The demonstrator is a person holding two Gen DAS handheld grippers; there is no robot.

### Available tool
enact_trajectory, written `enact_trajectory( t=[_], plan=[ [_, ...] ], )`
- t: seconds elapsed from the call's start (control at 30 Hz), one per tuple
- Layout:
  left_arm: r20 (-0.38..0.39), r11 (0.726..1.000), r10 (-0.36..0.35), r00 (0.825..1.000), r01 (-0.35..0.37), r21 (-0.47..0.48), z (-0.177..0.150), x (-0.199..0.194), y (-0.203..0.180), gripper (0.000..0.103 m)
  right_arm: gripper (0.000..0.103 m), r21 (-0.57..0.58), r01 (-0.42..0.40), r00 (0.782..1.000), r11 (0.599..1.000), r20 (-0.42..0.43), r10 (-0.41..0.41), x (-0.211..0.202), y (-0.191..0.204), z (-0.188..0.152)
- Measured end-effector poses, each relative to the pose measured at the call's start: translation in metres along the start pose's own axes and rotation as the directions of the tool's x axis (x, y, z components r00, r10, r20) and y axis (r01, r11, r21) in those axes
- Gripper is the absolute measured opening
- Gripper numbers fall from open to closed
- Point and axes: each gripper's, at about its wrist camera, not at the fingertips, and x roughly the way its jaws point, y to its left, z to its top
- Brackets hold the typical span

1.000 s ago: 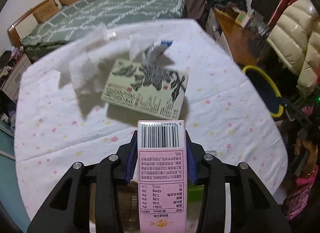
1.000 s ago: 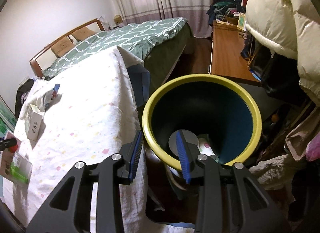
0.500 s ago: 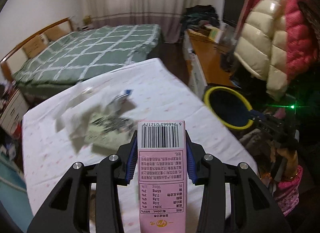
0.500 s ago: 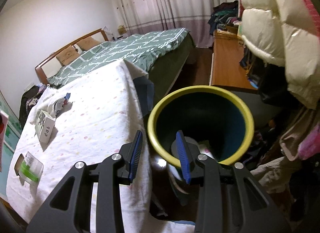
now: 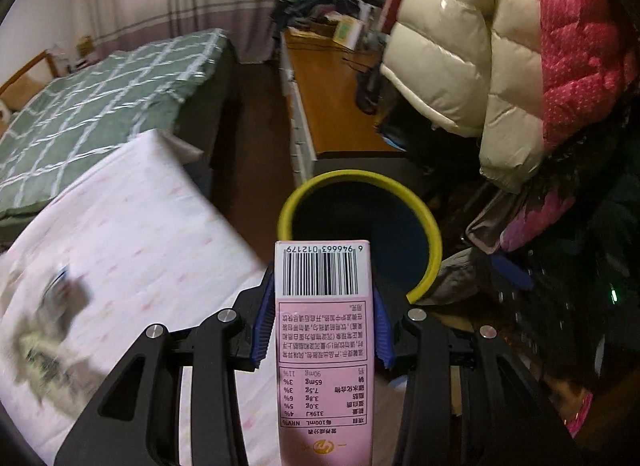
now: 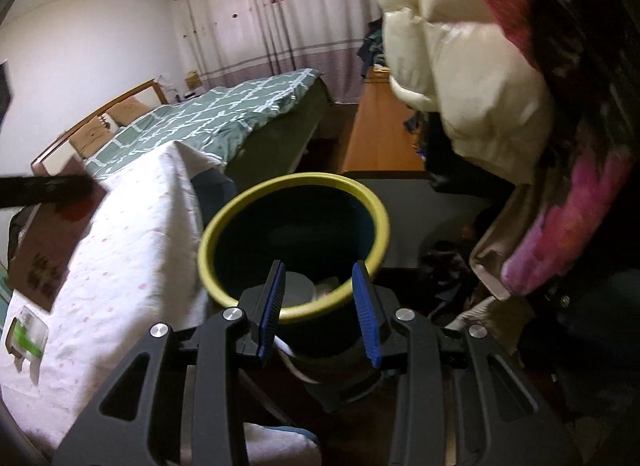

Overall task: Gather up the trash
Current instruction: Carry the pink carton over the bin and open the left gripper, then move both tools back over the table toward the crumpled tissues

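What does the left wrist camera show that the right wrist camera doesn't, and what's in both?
Only the left wrist view shows the left gripper clamped on the pink drink carton with a barcode. Only the right wrist view shows the right gripper, jaws apart with nothing between them, and a clear plastic packet with a green label on the cloth. Both show the dark bin with a yellow rim, the white dotted tablecloth and the green checked bed.

Bin (image 6: pixel 294 242) on the floor right of the table (image 6: pixel 132 250), bed (image 6: pixel 208 121) behind
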Motion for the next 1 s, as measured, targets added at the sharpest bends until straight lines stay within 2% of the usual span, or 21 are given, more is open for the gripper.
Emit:
enact_trajectory(
  t=[0.23, 0.43, 0.5, 0.57, 0.63, 0.73, 0.87, 0.93, 0.97, 1.0],
  plan=[
    [-0.057, 1.000, -0.001, 0.998, 0.002, 0.029, 0.040, 0.078, -0.037, 0.041, 0.034, 0.043, 0.022, 0.999, 0.999, -0.028, -0.021, 0.014, -0.027, -0.009],
    [-0.064, 1.000, -0.013, 0.998, 0.014, 0.013, 0.064, 0.124, -0.056, 0.041, 0.033, 0.059, 0.038, 0.998, 0.998, -0.045, -0.035, 0.020, -0.037, -0.012],
    [-0.060, 1.000, -0.007, 0.998, 0.008, 0.010, 0.067, 0.128, -0.060, 0.042, 0.034, 0.058, 0.042, 0.998, 0.997, -0.047, -0.039, 0.021, -0.038, -0.012],
    [-0.052, 1.000, -0.009, 0.999, 0.010, 0.008, 0.064, 0.121, -0.058, 0.043, 0.034, 0.055, 0.036, 0.998, 0.998, -0.047, -0.034, 0.020, -0.037, -0.012],
    [-0.048, 1.000, 0.006, 0.999, -0.006, 0.010, 0.058, 0.109, -0.053, 0.059, 0.034, 0.052, 0.032, 0.999, 0.998, -0.045, -0.030, 0.020, -0.034, -0.011],
    [-0.038, 1.000, 0.010, 0.999, -0.010, 0.012, 0.047, 0.089, -0.043, 0.067, 0.034, 0.050, 0.019, 0.999, 0.999, -0.044, -0.017, 0.018, -0.029, -0.011],
    [-0.020, 1.000, -0.004, 1.000, 0.004, -0.007, 0.030, 0.057, -0.029, 0.067, 0.034, 0.035, -0.006, 0.999, 0.999, -0.037, 0.008, 0.010, -0.013, -0.012],
    [0.025, 1.000, -0.015, 1.000, 0.015, -0.026, 0.019, 0.026, -0.020, 0.067, 0.034, 0.015, -0.015, 0.999, 1.000, -0.035, 0.015, 0.006, -0.004, -0.012],
    [0.046, 0.999, -0.016, 0.999, 0.018, -0.035, 0.014, 0.012, -0.014, 0.069, 0.034, 0.004, -0.017, 0.999, 1.000, -0.037, 0.017, 0.005, 0.001, -0.012],
    [0.080, 0.999, -0.016, 0.997, 0.020, -0.048, 0.005, -0.011, -0.005, 0.075, 0.035, -0.008, -0.021, 0.999, 1.000, -0.037, 0.021, 0.003, 0.007, -0.011]
  ],
)
